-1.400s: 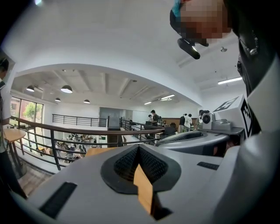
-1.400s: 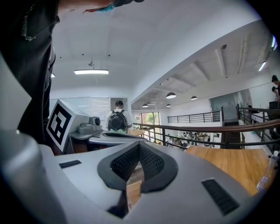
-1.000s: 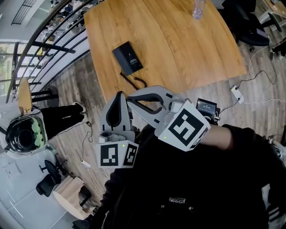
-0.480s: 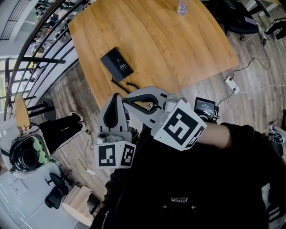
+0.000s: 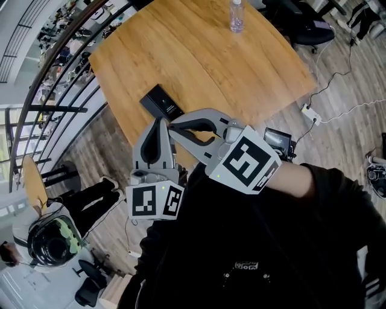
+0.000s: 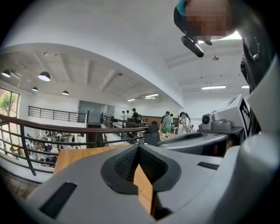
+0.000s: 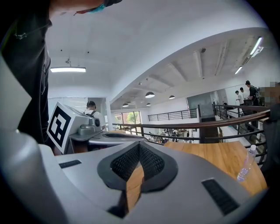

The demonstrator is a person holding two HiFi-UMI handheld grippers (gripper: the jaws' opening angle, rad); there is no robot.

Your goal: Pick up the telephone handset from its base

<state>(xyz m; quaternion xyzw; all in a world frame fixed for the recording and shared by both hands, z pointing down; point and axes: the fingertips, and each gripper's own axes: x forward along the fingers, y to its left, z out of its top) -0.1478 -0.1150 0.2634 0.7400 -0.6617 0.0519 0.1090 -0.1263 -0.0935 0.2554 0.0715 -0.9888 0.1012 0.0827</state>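
The black telephone lies flat near the left front edge of the wooden table, handset on its base. In the head view my left gripper is held up in front of the person's body, its shut tips just short of the phone. My right gripper points leftward across it, shut with nothing between its pads. The phone's cord is hidden behind both grippers. Each gripper view shows shut jaws, the left gripper and the right gripper, aimed nearly level over the table, and the phone is not in either.
A clear water bottle stands at the table's far edge, also seen as the bottle. A curved black railing runs left of the table. On the floor to the right lie a power strip and cables. Office chairs stand beyond.
Both grippers have moved forward toward the table, so the phone now sits just past their tips. Both have stayed shut.
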